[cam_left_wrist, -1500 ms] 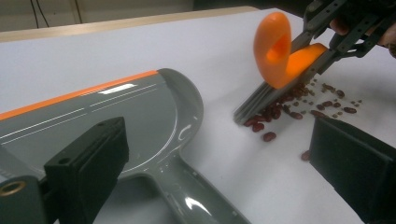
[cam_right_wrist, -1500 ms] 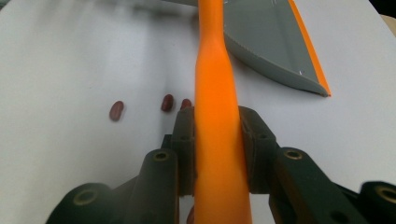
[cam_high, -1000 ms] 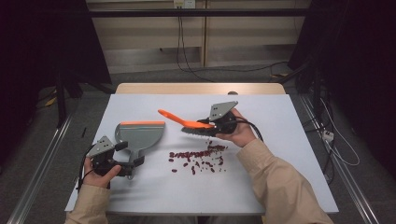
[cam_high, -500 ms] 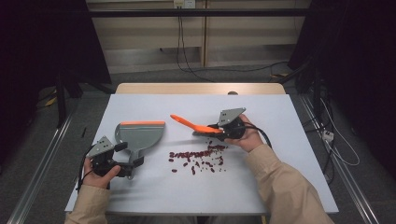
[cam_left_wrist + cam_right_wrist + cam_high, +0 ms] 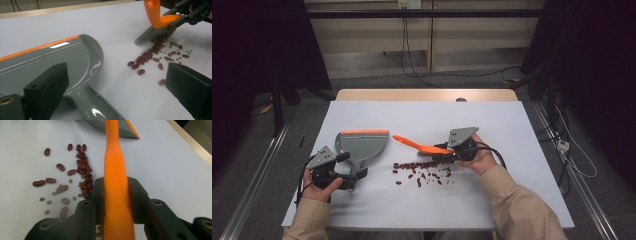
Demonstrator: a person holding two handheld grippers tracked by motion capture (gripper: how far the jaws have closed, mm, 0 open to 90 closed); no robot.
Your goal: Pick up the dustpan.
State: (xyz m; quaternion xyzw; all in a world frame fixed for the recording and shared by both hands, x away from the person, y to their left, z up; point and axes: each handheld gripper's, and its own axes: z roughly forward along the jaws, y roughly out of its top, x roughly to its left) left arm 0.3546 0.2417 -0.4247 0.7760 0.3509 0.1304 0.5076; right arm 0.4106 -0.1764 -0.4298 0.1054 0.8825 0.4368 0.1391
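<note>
White table sheet (image 5: 522, 200), dark room behind, cables on floor. Work in hand: sweeping spilled beans (image 5: 422, 172) toward dustpan (image 5: 362, 145) w/ brush (image 5: 424, 148).

Right gripper (image 5: 447, 152) clenched on the orange brush handle (image 5: 116, 195), pads on both sides of it; grey bristles (image 5: 150, 35) down at the far edge of the bean scatter. Left gripper (image 5: 349, 177) is at the dustpan's grey handle (image 5: 95, 105); the handle runs between the jaws, which stand wide either side of it in the left gripper view; pad contact not confirmed, grip cannot be told.

Beans lie on the sheet between bristles and pan, well apart from the pan's side; small green ones mixed w/ red near the bristles.

Risks:
- pan's orange lip (image 5: 364, 132) faces away from the beans; a sweep as-is prob. drives them against its side or handle
- fast stroke scatters round beans, some off table edge
- pan not pressed down: beans slip under lip or shove it back
</note>
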